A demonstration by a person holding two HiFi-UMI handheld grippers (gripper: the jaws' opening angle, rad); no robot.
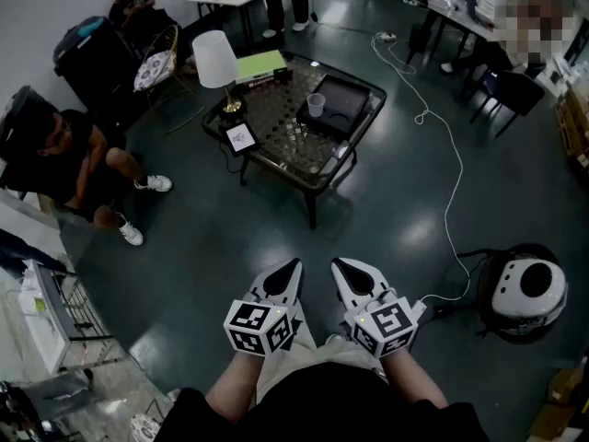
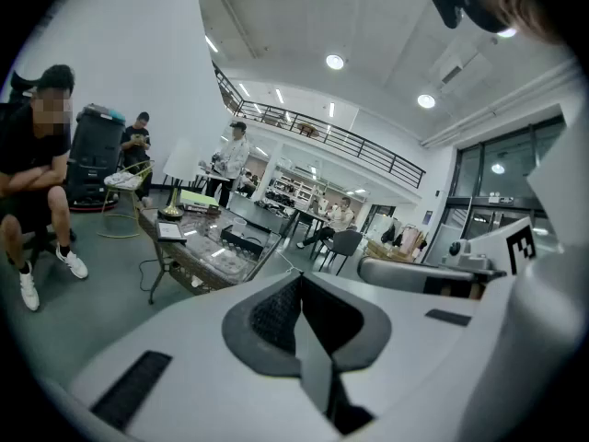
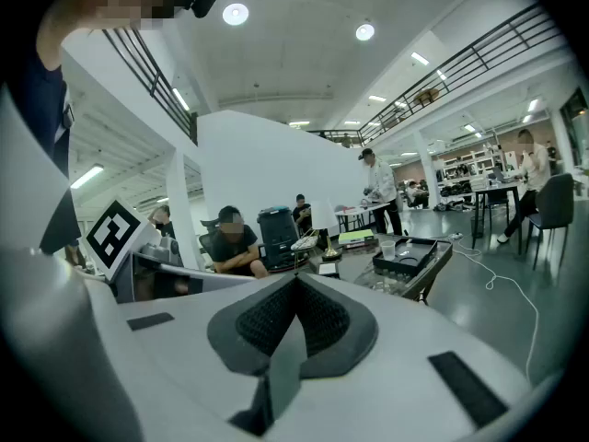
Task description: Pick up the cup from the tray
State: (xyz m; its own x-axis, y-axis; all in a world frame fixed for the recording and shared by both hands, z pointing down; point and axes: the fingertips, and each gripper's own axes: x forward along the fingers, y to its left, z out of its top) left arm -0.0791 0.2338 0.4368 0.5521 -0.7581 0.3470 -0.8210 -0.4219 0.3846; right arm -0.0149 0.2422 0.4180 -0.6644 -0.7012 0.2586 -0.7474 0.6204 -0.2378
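Noted white left gripper [image 1: 293, 267] and white right gripper [image 1: 340, 265] both pressed together on nothing, held low by the lap, well apart from the small clear plastic cup [image 1: 316, 105] standing upright on the black rectangular tray [image 1: 348, 95] atop the dark-framed glass coffee table [image 1: 293, 178]. Judged best to close the distance first, spread one tool's jaws before arrival and come in level around the cup's mid-wall. Then squeeze gently and lift straight, to avoid crushing or tipping likely thin plastic.
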